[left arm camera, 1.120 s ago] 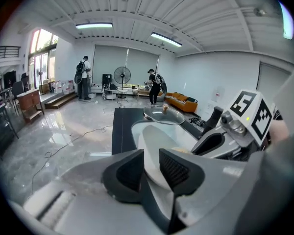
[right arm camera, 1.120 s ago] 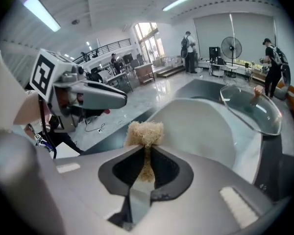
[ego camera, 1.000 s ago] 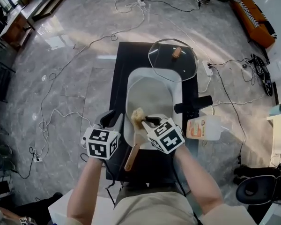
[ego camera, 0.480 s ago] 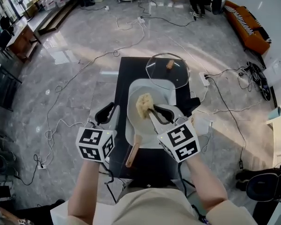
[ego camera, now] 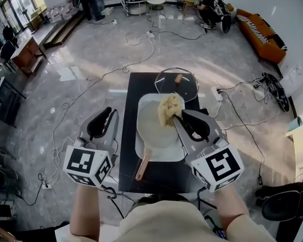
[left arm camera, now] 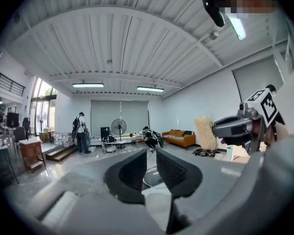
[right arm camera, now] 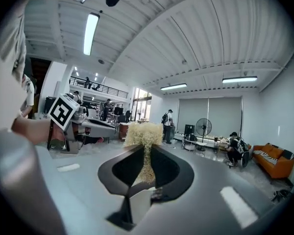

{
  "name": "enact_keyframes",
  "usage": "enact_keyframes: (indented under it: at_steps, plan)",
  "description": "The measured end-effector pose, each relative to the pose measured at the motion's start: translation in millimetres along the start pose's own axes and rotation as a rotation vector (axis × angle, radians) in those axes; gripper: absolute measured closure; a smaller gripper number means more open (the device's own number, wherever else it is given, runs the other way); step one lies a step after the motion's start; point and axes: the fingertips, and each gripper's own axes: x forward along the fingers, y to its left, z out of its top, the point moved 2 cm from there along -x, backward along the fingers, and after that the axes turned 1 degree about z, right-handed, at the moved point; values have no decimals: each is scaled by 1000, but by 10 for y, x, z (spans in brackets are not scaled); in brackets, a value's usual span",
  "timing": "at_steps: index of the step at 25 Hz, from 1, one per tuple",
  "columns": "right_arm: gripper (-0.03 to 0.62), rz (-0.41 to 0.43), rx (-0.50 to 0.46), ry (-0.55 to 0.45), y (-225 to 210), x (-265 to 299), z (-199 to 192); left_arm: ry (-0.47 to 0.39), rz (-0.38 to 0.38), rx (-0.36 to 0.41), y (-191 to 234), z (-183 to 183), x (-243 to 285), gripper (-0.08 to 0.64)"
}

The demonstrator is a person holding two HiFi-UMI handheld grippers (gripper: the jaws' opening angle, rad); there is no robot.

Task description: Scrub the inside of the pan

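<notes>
A white square pan (ego camera: 156,135) with a wooden handle (ego camera: 142,165) sits on the black table (ego camera: 127,135). My right gripper (ego camera: 178,116) is raised well above it, shut on a yellow fibrous sponge (ego camera: 169,107). In the right gripper view the sponge (right arm camera: 144,133) sticks up between the jaws of that gripper (right arm camera: 147,153). My left gripper (ego camera: 110,114) hangs in the air left of the pan, off the table's left edge. Its jaws (left arm camera: 151,160) have just been closing; a narrow gap remains and nothing is between them. The left gripper view also shows the sponge (left arm camera: 204,131).
A glass lid (ego camera: 177,82) with a wooden knob lies at the table's far end. Cables run across the marble floor (ego camera: 81,59). Several people stand or sit at the far end of the room, near an orange sofa (ego camera: 262,34). A black chair (ego camera: 283,203) is at the lower right.
Both grippers have risen from pan level toward the camera. The sponge has come up out of the pan with the right gripper. The left gripper has moved left, away from the pan's rim.
</notes>
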Motion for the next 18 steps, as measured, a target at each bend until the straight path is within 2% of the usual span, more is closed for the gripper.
enact_keyframes:
  at_steps: [4,11,18]
  plan:
    - [543,-49,-18,-67,-22,-292,240,-45,7,77,-102,227,-194,508]
    - [538,-61,31,-127,-25,-647,354,-74,10,174,-216,378,-414,540]
    - [538,-107,-20,-110,-4,-879,242,-127,-62,161,-385,331,-578,541]
